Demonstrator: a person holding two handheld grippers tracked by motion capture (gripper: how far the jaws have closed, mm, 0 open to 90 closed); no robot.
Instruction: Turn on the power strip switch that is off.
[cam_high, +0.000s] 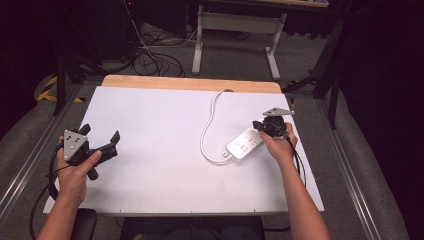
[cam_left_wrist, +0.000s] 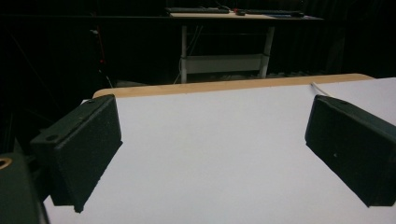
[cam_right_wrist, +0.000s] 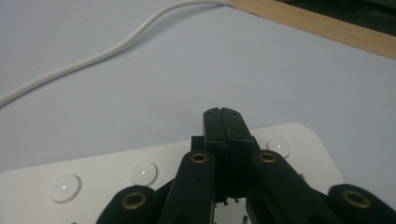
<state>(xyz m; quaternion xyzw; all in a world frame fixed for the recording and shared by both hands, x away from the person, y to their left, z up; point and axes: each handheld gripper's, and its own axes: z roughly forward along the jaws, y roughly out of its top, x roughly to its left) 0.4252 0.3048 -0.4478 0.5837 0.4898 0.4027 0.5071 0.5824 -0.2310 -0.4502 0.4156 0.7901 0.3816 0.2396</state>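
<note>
My black left hand-held gripper (cam_high: 102, 142) carries a grey plate. The white plastic power strip (cam_high: 244, 143) with its white cord (cam_high: 206, 126) lies on my white-topped, wood-edged bench (cam_high: 165, 165).

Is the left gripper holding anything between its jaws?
No, the left gripper has its jaws wide apart, with just the bare white table between them.

No legible text, label, brand or number anywhere. White power strip (cam_high: 244, 143) carries round buttons (cam_right_wrist: 144, 173) with tiny marks, too small to read. Yellow-black hazard stripes (cam_high: 48, 89) on floor at far left of table: warning pattern, no words. Grey plates on grippers: blank, holes only.
</note>
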